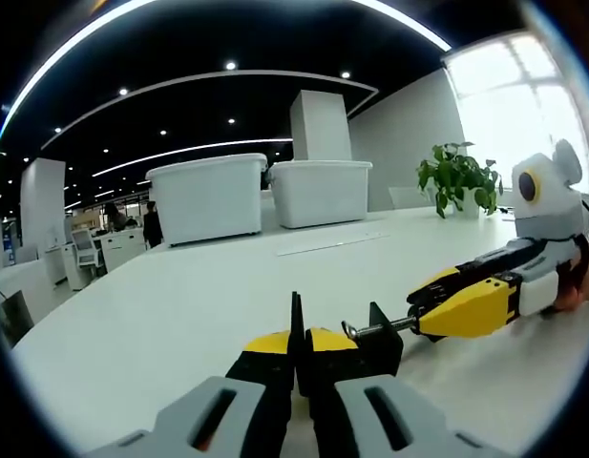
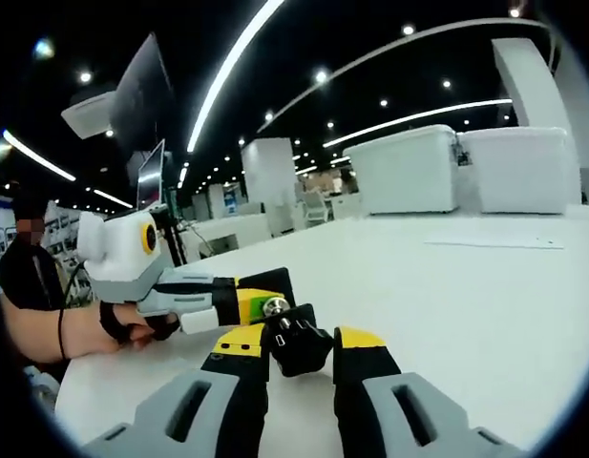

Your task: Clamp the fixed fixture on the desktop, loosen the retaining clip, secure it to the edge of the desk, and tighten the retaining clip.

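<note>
Black metal clamp fixture (image 1: 356, 345) on the white desk (image 1: 199, 286): we pinch its body in our left gripper (image 1: 299, 367) and its screw knob (image 2: 296, 345) in our right gripper (image 2: 301, 358), so loosening seems underway, edge mounting undone.

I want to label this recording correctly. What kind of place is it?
Probably a large open-plan office or lab. The work goes on at a long white table carrying two white storage bins and a potted plant; there are ceiling light strips, a monitor, and more desks behind.
</note>
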A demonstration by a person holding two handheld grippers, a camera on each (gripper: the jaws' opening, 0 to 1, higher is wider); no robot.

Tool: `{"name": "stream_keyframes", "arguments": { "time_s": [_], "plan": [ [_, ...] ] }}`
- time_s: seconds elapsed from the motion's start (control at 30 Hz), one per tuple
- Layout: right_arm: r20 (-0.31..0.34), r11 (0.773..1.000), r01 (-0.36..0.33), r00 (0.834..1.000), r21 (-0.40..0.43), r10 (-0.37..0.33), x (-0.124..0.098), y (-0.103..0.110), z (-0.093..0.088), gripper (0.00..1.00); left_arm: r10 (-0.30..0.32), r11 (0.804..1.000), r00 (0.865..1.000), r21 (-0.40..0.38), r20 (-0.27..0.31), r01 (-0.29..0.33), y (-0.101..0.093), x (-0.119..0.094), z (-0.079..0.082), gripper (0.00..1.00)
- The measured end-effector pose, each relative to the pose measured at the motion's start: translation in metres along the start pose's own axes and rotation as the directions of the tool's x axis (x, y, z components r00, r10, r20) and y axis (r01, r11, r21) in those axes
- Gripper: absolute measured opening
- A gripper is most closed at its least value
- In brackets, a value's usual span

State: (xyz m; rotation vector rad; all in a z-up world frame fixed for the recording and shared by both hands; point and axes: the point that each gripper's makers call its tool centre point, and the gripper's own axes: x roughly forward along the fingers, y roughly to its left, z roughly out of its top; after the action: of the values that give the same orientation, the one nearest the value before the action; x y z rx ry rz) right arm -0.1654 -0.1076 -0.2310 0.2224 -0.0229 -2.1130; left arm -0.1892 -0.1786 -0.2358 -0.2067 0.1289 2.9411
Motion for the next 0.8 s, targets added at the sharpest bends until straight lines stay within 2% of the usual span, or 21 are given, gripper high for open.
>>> {"name": "stream_keyframes", "arguments": {
  "time_s": [0.1, 0.2, 0.27, 0.63, 0.77, 0.8],
  "plan": [
    [0.006, 0.997, 0.010, 1.000, -0.080, -0.009, 0.0002, 0.0017, 0.0010, 0.23, 0.000, 1.000, 1.000, 0.000, -0.001, 0.000, 0.0001, -0.0002, -0.0002, 0.05],
    [0.021, 0.974, 0.024, 1.000, -0.224, -0.020, 0.0008, 0.0051, 0.0025, 0.23, 0.005, 1.000, 1.000, -0.001, -0.002, -0.005, 0.0013, -0.0004, -0.0005, 0.05],
    [0.020, 0.964, 0.032, 0.999, -0.263, -0.028, 0.0013, 0.0070, 0.0021, 0.23, 0.008, 1.000, 1.000, -0.002, -0.003, -0.008, 0.0019, -0.0005, -0.0005, 0.05],
    [0.020, 0.961, 0.038, 0.999, -0.275, -0.034, 0.0040, 0.0030, 0.0034, 0.23, 0.009, 1.000, 1.000, -0.003, -0.004, -0.009, 0.0031, 0.0002, -0.0005, 0.05],
    [0.017, 0.967, 0.039, 0.999, -0.251, -0.036, 0.0042, 0.0011, 0.0035, 0.24, 0.009, 1.000, 1.000, -0.003, -0.003, -0.009, 0.0032, 0.0002, -0.0006, 0.05],
    [0.006, 0.975, 0.034, 0.999, -0.218, -0.034, 0.0039, 0.0005, 0.0013, 0.25, 0.009, 1.000, 1.000, -0.003, -0.004, -0.009, 0.0032, 0.0002, -0.0006, 0.05]
  ]
}}
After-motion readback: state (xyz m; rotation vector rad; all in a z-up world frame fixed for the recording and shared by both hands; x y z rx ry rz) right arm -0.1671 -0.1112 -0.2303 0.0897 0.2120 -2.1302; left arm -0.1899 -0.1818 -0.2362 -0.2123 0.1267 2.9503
